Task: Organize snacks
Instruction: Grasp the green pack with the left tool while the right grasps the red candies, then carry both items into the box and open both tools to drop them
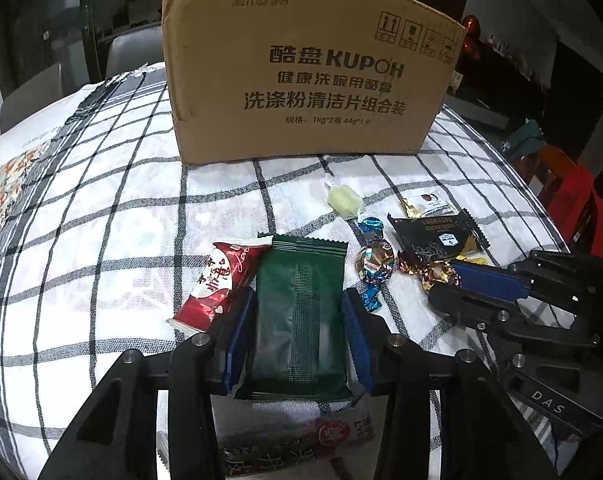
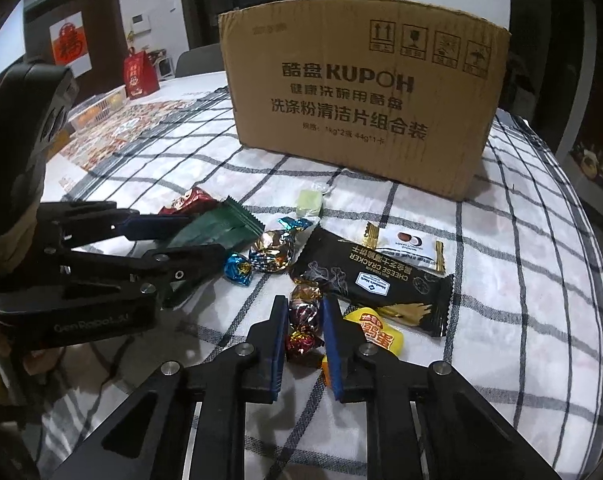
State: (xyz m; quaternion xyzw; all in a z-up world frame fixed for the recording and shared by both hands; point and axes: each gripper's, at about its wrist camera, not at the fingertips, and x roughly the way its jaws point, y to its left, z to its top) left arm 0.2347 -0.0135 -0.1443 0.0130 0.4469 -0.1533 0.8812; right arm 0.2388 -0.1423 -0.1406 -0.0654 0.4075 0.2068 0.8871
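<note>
Your left hand-held gripper (image 1: 299, 320) is closed on the green packet (image 1: 301, 316), its blue pads (image 1: 355, 336) pressing the packet's two long sides. The packet lies flat on the checked surface (image 1: 121, 208), its long axis running straight along your fingers, with the serrated far end pointing toward the box (image 1: 309, 76) at the back of the surface. Just left of it, touching the left finger, the red packet (image 1: 221, 280) lies tilted, its far end leaning right toward the green one.

Your right hand-held gripper (image 2: 305, 320) has its jaws drawn in around a foil candy (image 2: 303, 316) with dark red and gold wrapping. The candy's long axis runs along the fingers, one twisted end pointing toward the box and the other back toward you. The pads (image 2: 331, 332) sit right at its sides; you cannot tell for sure whether both press on it. A yellow packet (image 2: 377, 336) lies just right of the right finger, partly under the near end of the black cracker packet (image 2: 377, 280), which slants across the surface from upper left to lower right. Blue and gold foil candies (image 2: 269, 254) lie between your two grippers, and a pale green sweet (image 2: 310, 203) rests nearer the box
</note>
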